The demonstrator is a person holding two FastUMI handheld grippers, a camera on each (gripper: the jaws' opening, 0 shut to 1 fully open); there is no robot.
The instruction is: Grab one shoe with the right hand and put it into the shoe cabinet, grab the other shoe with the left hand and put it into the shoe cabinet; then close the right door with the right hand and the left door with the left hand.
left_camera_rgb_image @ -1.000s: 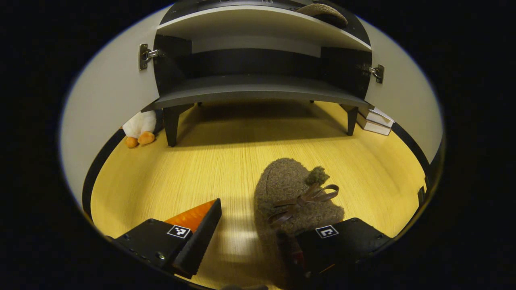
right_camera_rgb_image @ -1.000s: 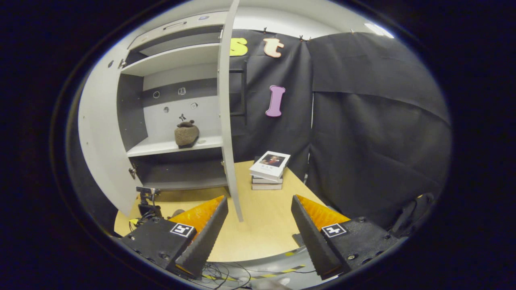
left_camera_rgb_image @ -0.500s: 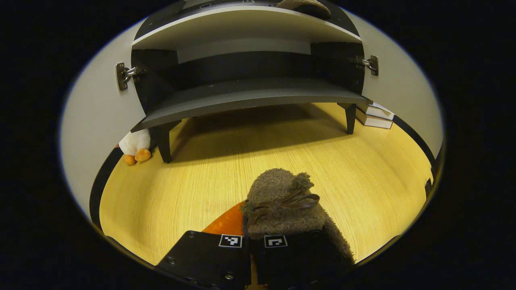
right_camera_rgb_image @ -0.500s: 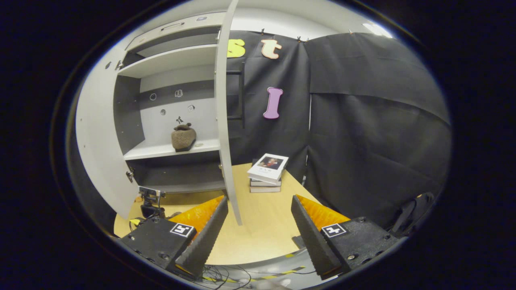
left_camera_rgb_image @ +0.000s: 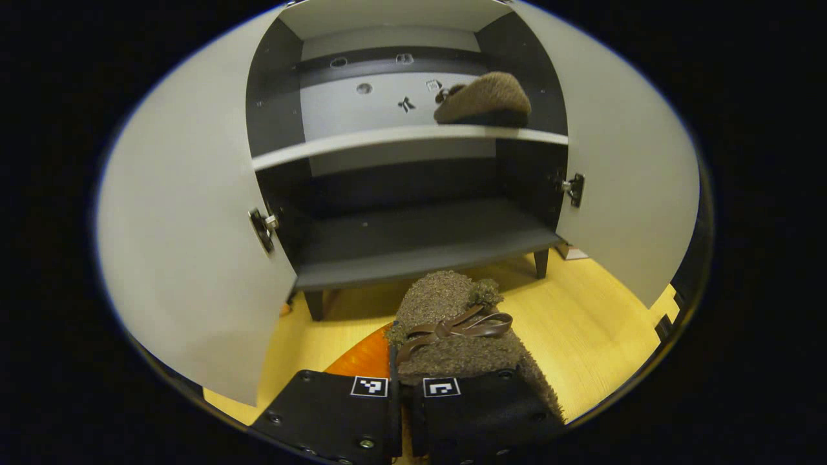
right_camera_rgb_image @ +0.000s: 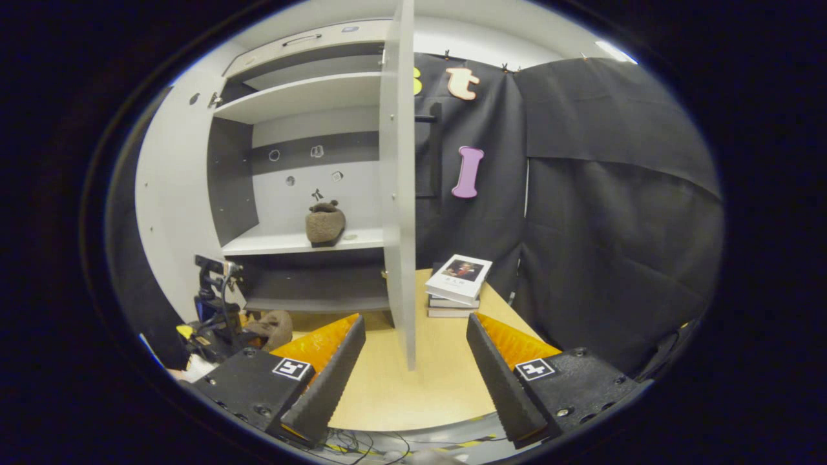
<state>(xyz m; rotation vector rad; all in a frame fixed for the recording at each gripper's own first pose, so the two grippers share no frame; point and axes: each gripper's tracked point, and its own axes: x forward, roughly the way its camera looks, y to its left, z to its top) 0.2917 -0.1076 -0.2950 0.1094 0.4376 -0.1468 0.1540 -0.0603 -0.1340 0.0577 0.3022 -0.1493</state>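
One shoe point(left_camera_rgb_image: 481, 100) already sits on the white upper shelf point(left_camera_rgb_image: 387, 137) of the shoe cabinet point(left_camera_rgb_image: 400, 194), toward its right end, so the right hand's delivery looks done. The other shoe point(left_camera_rgb_image: 455, 320) is clamped in the left gripper point(left_camera_rgb_image: 397, 361), whose fingers are closed together on its heel end, the toe pointing at the dark lower shelf point(left_camera_rgb_image: 413, 239); in the right gripper view the same shoe point(right_camera_rgb_image: 274, 328) appears held low in front of the cabinet, seemingly clear of the yellow surface point(left_camera_rgb_image: 581, 336). What remains, by my reading: carry this shoe in and set it on a shelf, let go, then swing the right door point(right_camera_rgb_image: 397, 194) shut with the right hand and the left door point(left_camera_rgb_image: 187, 245) with the left. Both doors stand wide open. The right gripper point(right_camera_rgb_image: 417, 361) holds nothing, its fingers spread well apart, hovering near the edge of the right door, with a stack of books point(right_camera_rgb_image: 457, 284) beyond it. The held shoe is a brown, fuzzy, bouclé-like slipper with a thin brown leather bow across the top and a small pompom; soft enough that the fingers likely squash it, so the hold may be a bit loose
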